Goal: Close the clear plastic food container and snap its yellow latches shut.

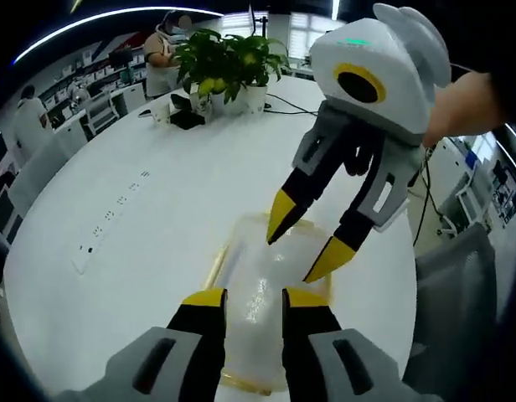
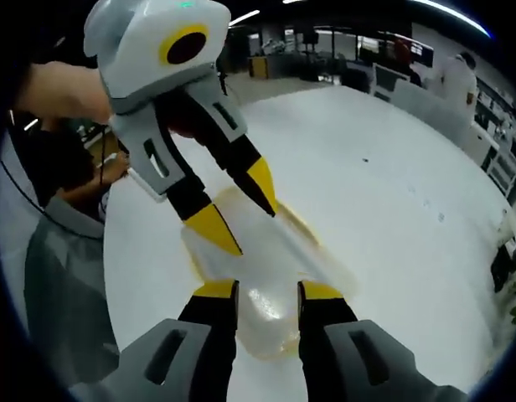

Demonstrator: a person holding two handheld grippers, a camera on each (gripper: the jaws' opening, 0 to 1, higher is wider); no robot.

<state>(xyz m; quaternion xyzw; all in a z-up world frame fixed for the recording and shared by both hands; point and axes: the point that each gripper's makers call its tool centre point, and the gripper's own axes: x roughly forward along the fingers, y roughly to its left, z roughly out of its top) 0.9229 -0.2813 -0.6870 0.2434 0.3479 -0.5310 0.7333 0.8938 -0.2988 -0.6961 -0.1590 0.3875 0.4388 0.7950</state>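
The clear plastic food container (image 1: 260,289) with yellow latches lies flat on the white table, its clear lid lying on top. I cannot tell whether the latches are snapped. My left gripper (image 1: 255,300) is open, its yellow-tipped jaws hovering over the container's near end. The right gripper (image 1: 304,243) comes down from the upper right, open, with its tips at the far end. In the right gripper view the container (image 2: 262,268) lies between my right gripper's (image 2: 268,291) open jaws, and the left gripper (image 2: 239,216) points down at its far edge.
On the round white table (image 1: 157,193) are a potted plant (image 1: 229,59) at the far side, a row of sockets (image 1: 116,213) and a cable (image 1: 425,197). Grey chairs (image 1: 459,285) (image 2: 61,276) stand by the edge. People stand at desks behind.
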